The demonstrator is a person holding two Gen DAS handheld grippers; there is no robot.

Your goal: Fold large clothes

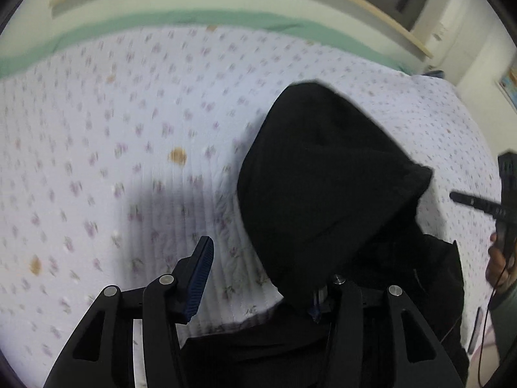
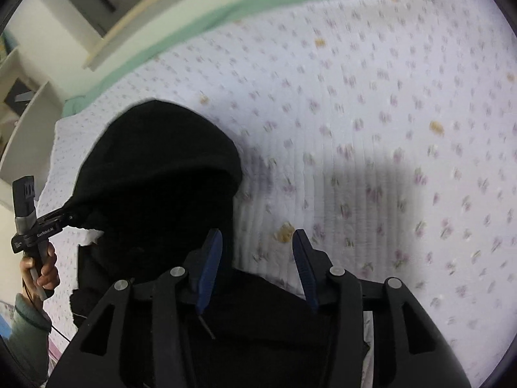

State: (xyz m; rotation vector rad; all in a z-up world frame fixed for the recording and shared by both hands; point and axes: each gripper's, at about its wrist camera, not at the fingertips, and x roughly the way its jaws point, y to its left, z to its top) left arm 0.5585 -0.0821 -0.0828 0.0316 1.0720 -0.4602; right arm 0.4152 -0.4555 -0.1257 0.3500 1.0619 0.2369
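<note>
One black garment (image 1: 323,177) on floral bed quilt (image 1: 113,113). Left gripper (image 2: 69,215), marked "GenRobot.AI", state unclear. Right gripper (image 2: 257,268) jaws apart, gripping nothing.

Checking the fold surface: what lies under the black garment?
The black garment lies on a floral quilt over a green sheet. Whatever sits beneath the cloth itself is covered.

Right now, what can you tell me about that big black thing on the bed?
It is a black garment, soft and thick-looking, maybe a hoodie. It lies bunched on the flowery white quilt, with a rounded hood-like part humped up. A thin cord shows near its lower edge. It drapes over one finger of the left gripper; the right gripper hangs above its lower edge, jaws apart, gripping nothing.
</note>
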